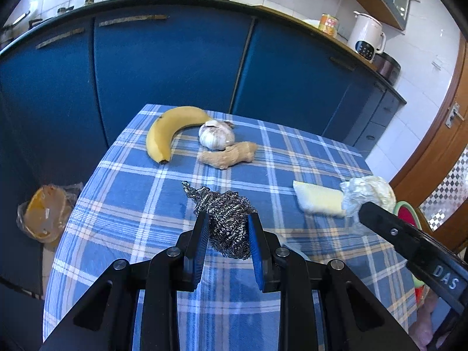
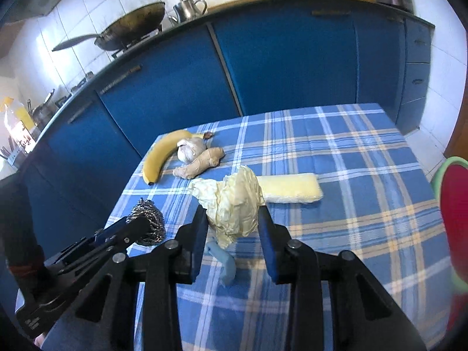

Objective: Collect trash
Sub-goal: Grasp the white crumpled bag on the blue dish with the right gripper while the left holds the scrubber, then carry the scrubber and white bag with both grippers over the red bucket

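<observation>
My left gripper (image 1: 228, 219) is shut on a steel wool scrubber (image 1: 225, 204), which hangs just above the blue checked tablecloth (image 1: 140, 204). The right gripper (image 2: 232, 213) is shut on a crumpled pale yellow wad of wrapping (image 2: 234, 199), lifted off the cloth. In the left wrist view that wad (image 1: 368, 190) shows at the right, in front of a black finger (image 1: 380, 219) of the right gripper. In the right wrist view the scrubber (image 2: 149, 219) shows at the lower left in the left gripper (image 2: 137, 223).
A banana (image 1: 163, 134), a garlic bulb (image 1: 216, 136) and a ginger root (image 1: 228, 155) lie at the table's far side. A yellow sponge (image 2: 288, 190) and a small pale blue scrap (image 2: 225, 263) lie nearby. A red and green container (image 2: 453, 204) stands at the right. Blue cabinets (image 1: 169, 58) stand behind.
</observation>
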A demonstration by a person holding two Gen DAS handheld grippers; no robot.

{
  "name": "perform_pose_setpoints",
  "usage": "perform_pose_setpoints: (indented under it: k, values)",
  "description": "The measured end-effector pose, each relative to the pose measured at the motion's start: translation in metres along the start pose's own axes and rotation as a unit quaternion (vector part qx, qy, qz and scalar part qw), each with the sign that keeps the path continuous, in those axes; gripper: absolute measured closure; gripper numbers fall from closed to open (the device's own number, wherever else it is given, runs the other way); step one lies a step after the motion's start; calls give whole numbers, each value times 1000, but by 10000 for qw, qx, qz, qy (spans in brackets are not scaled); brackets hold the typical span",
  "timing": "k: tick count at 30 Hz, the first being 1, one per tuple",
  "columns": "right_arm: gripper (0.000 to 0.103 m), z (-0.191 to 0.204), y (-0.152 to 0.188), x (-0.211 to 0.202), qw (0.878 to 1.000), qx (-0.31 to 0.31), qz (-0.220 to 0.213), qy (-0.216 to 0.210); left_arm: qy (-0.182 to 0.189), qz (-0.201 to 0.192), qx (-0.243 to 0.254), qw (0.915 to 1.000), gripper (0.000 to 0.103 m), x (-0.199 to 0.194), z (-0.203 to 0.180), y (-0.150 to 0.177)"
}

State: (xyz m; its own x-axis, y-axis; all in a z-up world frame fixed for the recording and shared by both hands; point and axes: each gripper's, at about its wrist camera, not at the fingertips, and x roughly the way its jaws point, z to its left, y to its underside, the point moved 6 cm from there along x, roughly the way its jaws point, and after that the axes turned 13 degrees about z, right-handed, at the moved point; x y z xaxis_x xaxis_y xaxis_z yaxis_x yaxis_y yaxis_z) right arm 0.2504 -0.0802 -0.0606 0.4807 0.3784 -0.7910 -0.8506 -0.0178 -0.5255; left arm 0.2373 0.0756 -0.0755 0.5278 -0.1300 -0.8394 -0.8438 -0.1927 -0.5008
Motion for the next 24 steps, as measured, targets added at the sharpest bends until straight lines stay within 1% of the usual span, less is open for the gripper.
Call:
perform_pose_setpoints:
  k: [11,18,24]
  values:
    - [66,-20,17,-48,9996,167,-209,40,184,-112,302,9993,76,-24,-32,9]
    - [66,-37,29,-76,9988,299,-331,195,312,-114,522,9981,76,-35,-57,17]
    - [65,-62,40,-97,9971,527,-436,339,430,-132,782,9959,76,-41,-84,20]
